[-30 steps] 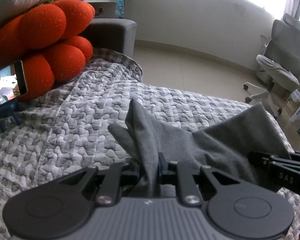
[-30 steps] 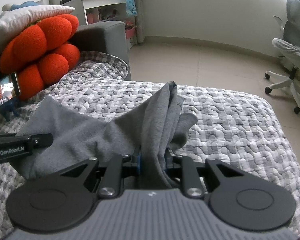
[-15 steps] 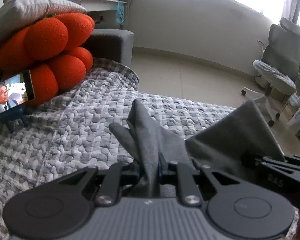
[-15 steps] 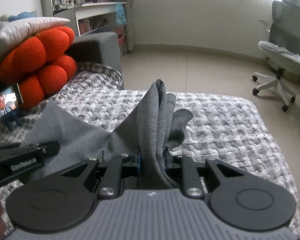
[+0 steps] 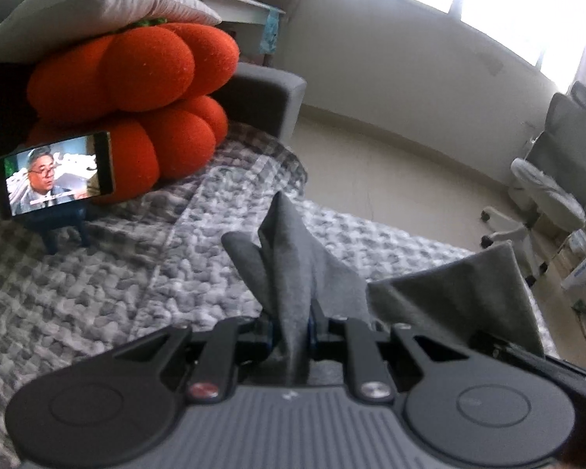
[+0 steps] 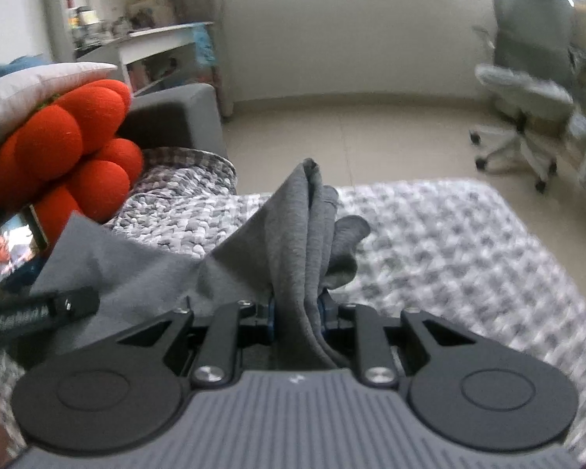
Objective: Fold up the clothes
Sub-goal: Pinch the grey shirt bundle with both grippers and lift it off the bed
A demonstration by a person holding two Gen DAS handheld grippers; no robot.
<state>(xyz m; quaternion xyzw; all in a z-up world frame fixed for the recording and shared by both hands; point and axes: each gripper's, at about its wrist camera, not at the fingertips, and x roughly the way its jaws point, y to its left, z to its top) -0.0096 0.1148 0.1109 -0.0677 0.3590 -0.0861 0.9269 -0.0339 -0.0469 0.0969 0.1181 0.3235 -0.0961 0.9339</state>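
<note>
The grey garment (image 5: pixel 293 293) hangs pinched at two places above the quilted bed cover (image 5: pixel 97 293), a bunched corner standing up out of each tool and the cloth spanning between them. The left tool (image 5: pixel 291 332) is nearly closed, clamped on one bunched corner; the right tool (image 6: pixel 297 324) is likewise nearly closed on a thicker bunch. To do this step well, the person should keep both grips firm, hold the two corners level and pull them apart enough to take the sag out, then lay the cloth flat on the bed with the edges aligned. In the left view the phone (image 5: pixel 54 174) sits at nine o'clock, the orange cushion (image 5: pixel 136 90) at ten. Against the earlier frames, both tools have risen and rolled slightly; the grips are unchanged.
</note>
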